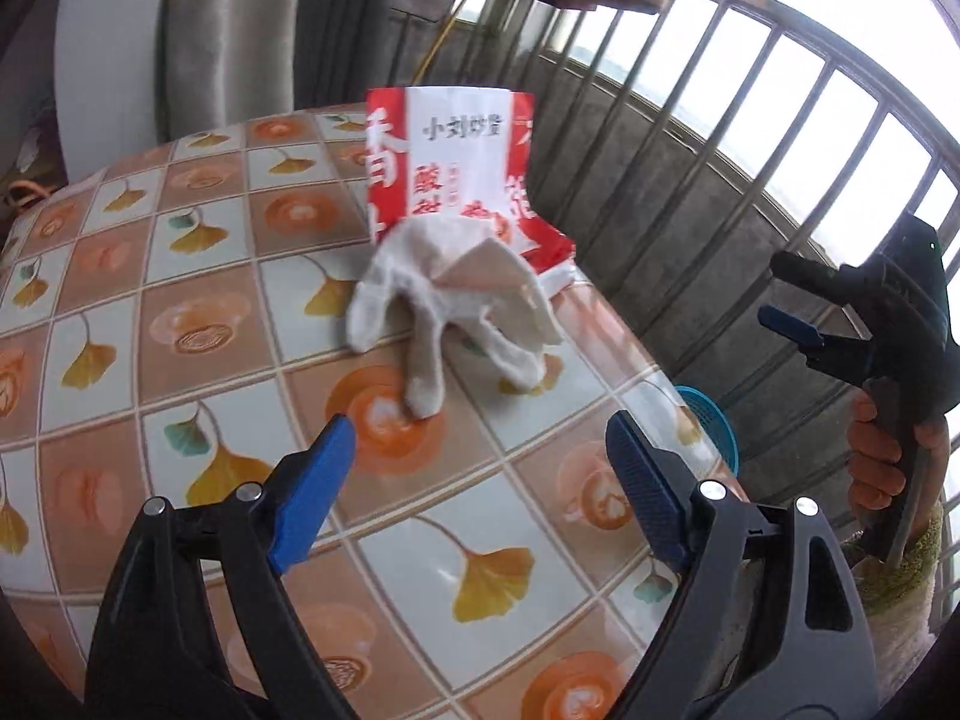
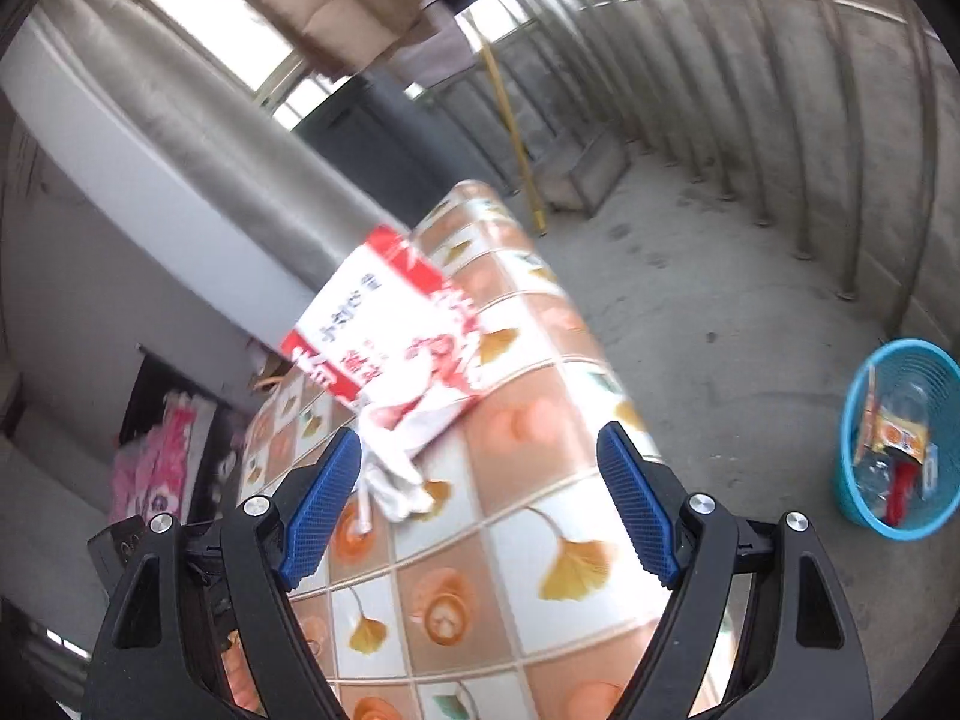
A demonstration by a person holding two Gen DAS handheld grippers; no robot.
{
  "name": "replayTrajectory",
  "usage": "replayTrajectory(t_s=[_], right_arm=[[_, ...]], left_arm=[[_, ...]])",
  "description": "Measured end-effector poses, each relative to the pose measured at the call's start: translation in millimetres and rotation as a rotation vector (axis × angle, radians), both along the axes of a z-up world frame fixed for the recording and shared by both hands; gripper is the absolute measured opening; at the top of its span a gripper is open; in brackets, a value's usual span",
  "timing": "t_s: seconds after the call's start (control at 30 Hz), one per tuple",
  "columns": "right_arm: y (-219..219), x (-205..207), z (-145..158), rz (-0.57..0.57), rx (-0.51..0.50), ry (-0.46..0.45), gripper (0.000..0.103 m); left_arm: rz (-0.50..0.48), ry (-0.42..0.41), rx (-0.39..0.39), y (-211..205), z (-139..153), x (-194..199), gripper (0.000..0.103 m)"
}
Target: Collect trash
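A red and white snack bag (image 1: 456, 174) stands on the table with the patterned cloth (image 1: 180, 312). A white cotton glove (image 1: 456, 300) lies in front of it. My left gripper (image 1: 480, 480) is open and empty, just short of the glove. My right gripper (image 2: 480, 504) is open and empty over the table's near edge, with the bag (image 2: 390, 330) and glove (image 2: 396, 480) ahead of it to the left. It also shows in the left wrist view (image 1: 798, 294), held off the table's right side. A blue trash basket (image 2: 900, 438) with wrappers stands on the floor to the right.
The basket's rim (image 1: 714, 426) peeks out past the table's right edge. A metal railing (image 1: 780, 138) and a concrete wall run behind. A yellow pole (image 2: 510, 120) leans in the far corner. Pink fabric (image 2: 156, 462) lies left of the table.
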State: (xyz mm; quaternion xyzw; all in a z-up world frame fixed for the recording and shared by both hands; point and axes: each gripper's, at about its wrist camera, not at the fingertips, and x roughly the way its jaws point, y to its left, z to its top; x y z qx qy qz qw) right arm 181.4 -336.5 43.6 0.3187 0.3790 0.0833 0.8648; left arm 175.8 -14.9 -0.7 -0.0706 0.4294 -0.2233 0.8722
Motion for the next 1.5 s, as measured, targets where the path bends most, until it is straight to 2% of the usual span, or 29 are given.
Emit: replayTrajectory(t_s=[0.17, 0.3, 0.4, 0.5, 0.63, 0.77, 0.87, 0.97, 1.07, 1.27, 1.37, 1.5], right_arm=[[78.7, 71.7, 3.4, 0.152, -0.035, 0.060, 0.079], [119.1, 111.1, -5.4, 0.201, -0.083, 0.130, 0.076], [137.4, 130.4, -14.9, 0.198, -0.156, 0.183, 0.070], [147.8, 143.6, -24.7, 0.204, -0.200, 0.230, 0.059], [154.8, 152.6, -39.0, 0.217, -0.216, 0.272, 0.040], [159.2, 154.3, -42.1, 0.239, -0.193, 0.277, 0.013], [167.4, 151.6, -32.1, 0.271, -0.178, 0.241, 0.007], [178.2, 140.7, -14.8, 0.322, -0.153, 0.188, 0.005], [185.7, 126.1, 2.8, 0.374, -0.092, 0.145, 0.005], [182.8, 80.9, 27.3, 0.476, 0.117, 0.065, 0.005], [176.8, 63.2, 11.4, 0.490, 0.181, 0.096, 0.005], [171.9, 50.6, -42.0, 0.447, 0.136, 0.264, 0.005]], left_arm=[[0.073, -0.007, -0.033, 34.4, -6.8, -4.0, 0.083], [0.106, 0.004, -0.065, 52.6, -9.8, 2.3, 0.083], [0.125, 0.011, -0.077, 62.4, -13.1, 4.7, 0.083], [0.143, 0.010, -0.080, 71.6, -17.0, 7.2, 0.084], [0.171, 0.040, -0.072, 80.9, -29.1, 9.6, 0.087], [0.196, 0.102, -0.099, 89.8, -44.3, 11.6, 0.089], [0.229, 0.163, -0.145, 100.9, -52.8, 12.3, 0.089], [0.275, 0.182, -0.172, 114.7, -54.5, 10.2, 0.090], [0.307, 0.161, -0.175, 128.8, -51.4, 5.4, 0.093], [0.345, 0.106, -0.235, 152.3, -40.0, -9.4, 0.094], [0.317, 0.073, -0.226, 152.6, -37.3, -14.6, 0.094], [0.243, 0.093, -0.248, 142.2, -40.3, -10.5, 0.094]])
